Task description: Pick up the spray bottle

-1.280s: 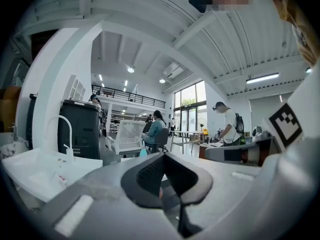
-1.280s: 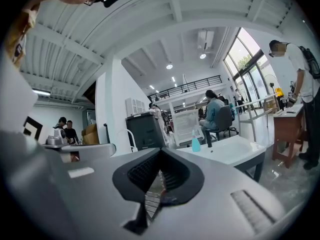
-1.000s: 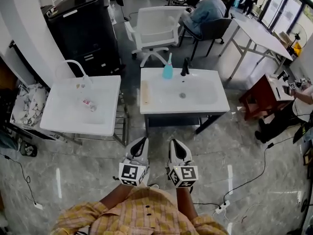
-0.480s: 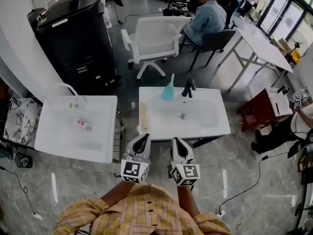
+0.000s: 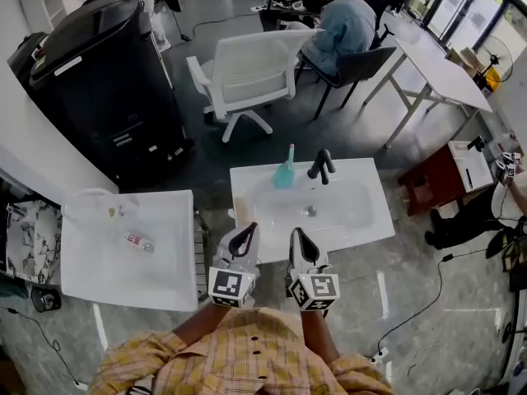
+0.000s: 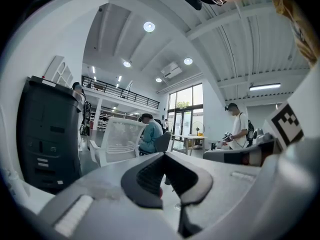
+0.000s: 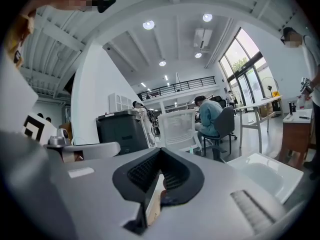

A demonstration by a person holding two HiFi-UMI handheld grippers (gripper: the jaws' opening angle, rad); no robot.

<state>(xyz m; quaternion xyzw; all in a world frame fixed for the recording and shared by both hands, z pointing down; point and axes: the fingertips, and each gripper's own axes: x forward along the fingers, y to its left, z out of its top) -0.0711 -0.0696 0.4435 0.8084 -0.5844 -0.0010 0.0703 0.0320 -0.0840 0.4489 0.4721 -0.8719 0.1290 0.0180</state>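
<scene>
The teal spray bottle (image 5: 284,171) stands upright on the back edge of the white sink (image 5: 362,220), just left of the black faucet (image 5: 321,165). My left gripper (image 5: 244,237) and right gripper (image 5: 298,239) are side by side at the sink's front edge, pointing toward the bottle and well short of it. Both are shut with nothing between the jaws. In the left gripper view the gripper (image 6: 162,159) has its pads meeting. The right gripper (image 7: 161,156) looks the same in its own view, where a small teal bottle (image 7: 191,149) shows far ahead.
A second white sink (image 5: 165,278) with a small bottle (image 5: 137,241) in it stands to the left. Behind are a black bin (image 5: 99,64), a white chair (image 5: 247,72), a seated person (image 5: 338,23), a long white table (image 5: 436,64) and a red-brown stand (image 5: 449,171).
Both grippers have advanced together from the open floor to the front edge of the sink. The spray bottle has not moved, and both grippers stay shut.
</scene>
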